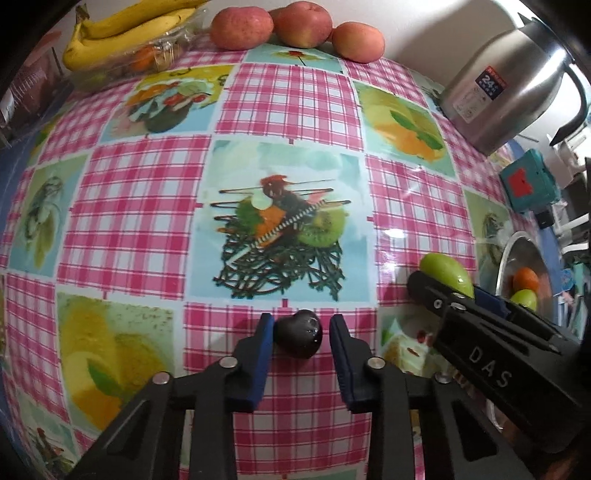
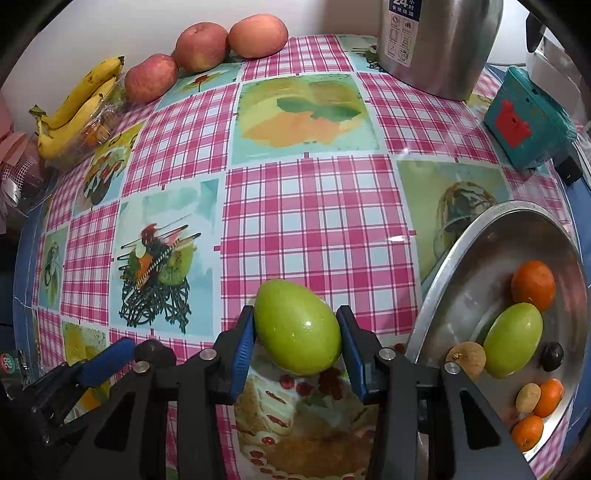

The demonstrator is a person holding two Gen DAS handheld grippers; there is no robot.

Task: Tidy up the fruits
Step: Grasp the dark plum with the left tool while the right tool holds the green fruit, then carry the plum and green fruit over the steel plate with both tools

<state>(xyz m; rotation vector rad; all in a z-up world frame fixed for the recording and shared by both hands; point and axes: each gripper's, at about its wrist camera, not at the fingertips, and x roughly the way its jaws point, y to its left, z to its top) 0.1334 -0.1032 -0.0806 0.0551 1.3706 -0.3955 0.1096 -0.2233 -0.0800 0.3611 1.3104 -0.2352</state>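
Observation:
A small dark round fruit (image 1: pixel 300 336) sits between the blue pads of my left gripper (image 1: pixel 301 318), which is shut on it just over the checked tablecloth. In the right wrist view the same dark fruit (image 2: pixel 157 352) shows at the lower left beside a blue finger. My right gripper (image 2: pixel 295 310) is shut on a green oval fruit (image 2: pixel 297 326), pads pressing both its sides. That green fruit (image 1: pixel 443 271) also shows at the right of the left wrist view. A metal bowl (image 2: pixel 461 258) to the right holds oranges, another green fruit, a dark fruit and brown ones.
Three red apples (image 1: pixel 240 27) and a bunch of bananas (image 1: pixel 122 33) on a clear container line the far edge by the wall. A steel kettle (image 1: pixel 506 85) and a teal box (image 1: pixel 524 184) stand at the back right. The bowl's rim (image 1: pixel 517 243) lies close to both grippers.

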